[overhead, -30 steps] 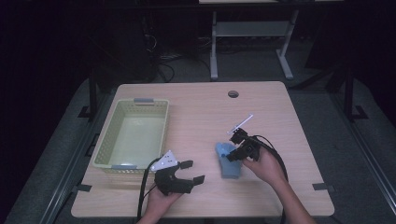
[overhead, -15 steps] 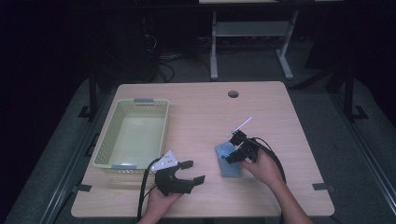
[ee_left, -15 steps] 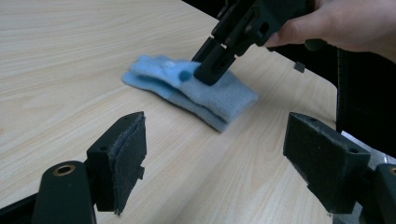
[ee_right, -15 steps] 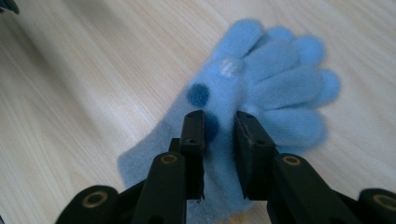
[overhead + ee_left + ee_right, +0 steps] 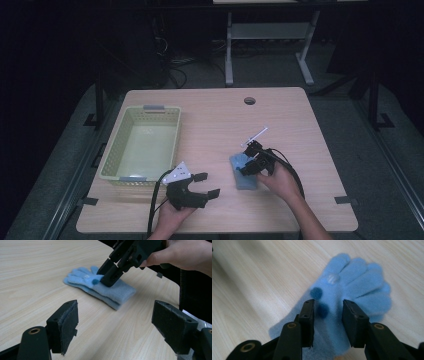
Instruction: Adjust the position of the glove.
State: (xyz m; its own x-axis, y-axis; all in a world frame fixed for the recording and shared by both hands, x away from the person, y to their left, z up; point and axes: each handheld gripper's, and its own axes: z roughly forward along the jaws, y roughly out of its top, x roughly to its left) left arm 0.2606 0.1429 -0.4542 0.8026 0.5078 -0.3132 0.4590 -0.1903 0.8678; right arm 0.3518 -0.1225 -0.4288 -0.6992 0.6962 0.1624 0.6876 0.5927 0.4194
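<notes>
Toward the left edge of the desk [image 5: 215, 107], a pale green basket [image 5: 141, 142] is sitting, and just beyond its near right corner the left hand-held gripper [image 5: 206, 184] is resting by the front edge with its jaws spread wide and nothing between them. Right of that, between the desk's middle and its front edge, a light blue glove [image 5: 352, 287] is lying flat with its fingers pointing toward the far edge, and the right hand-held gripper [image 5: 327, 320] is pressing down onto it with its jaws partly apart on either side of a dark blue dot, not yet pinching the fabric.
</notes>
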